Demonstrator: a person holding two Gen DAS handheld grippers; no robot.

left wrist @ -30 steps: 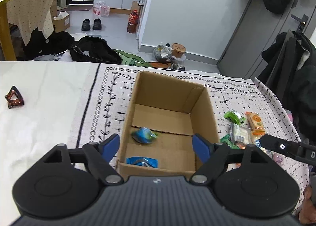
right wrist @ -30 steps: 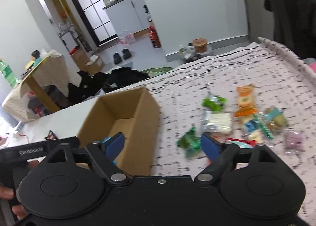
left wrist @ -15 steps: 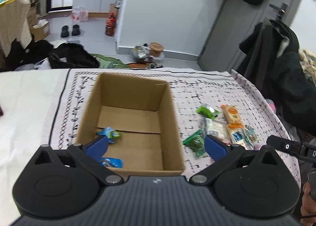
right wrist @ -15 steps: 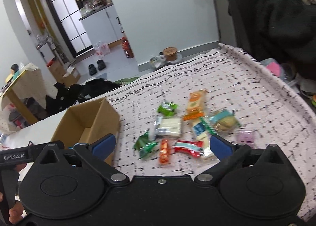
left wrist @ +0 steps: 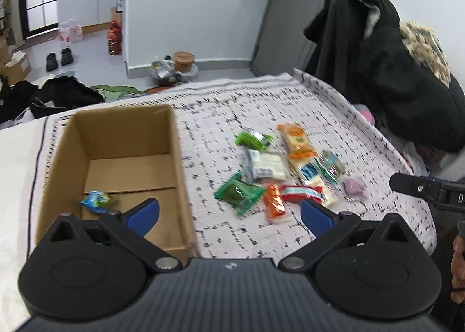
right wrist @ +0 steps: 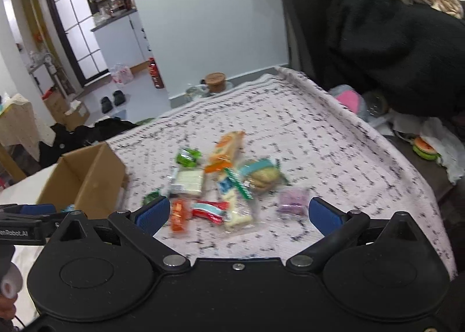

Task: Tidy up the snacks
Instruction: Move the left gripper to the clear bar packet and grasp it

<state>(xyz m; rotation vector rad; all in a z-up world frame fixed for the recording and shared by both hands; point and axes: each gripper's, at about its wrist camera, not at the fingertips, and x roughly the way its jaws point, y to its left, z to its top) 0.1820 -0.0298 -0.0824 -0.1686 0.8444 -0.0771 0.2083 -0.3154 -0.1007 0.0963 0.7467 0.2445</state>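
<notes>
Fingers of left gripper (left wrist: 229,213) and right gripper (right wrist: 238,213) standing wide apart, having just been opening, nothing between them. Cardboard box (left wrist: 171,157) sitting open-topped on the patterned cloth (left wrist: 261,105), holding a blue-green packet (left wrist: 97,199). Snack pile (left wrist: 284,175) lying right of the box, apart from it. Orange packet (left wrist: 296,140) pointing its long axis away from the camera. Dark coats (left wrist: 377,70) hanging beyond the box's far right.
</notes>
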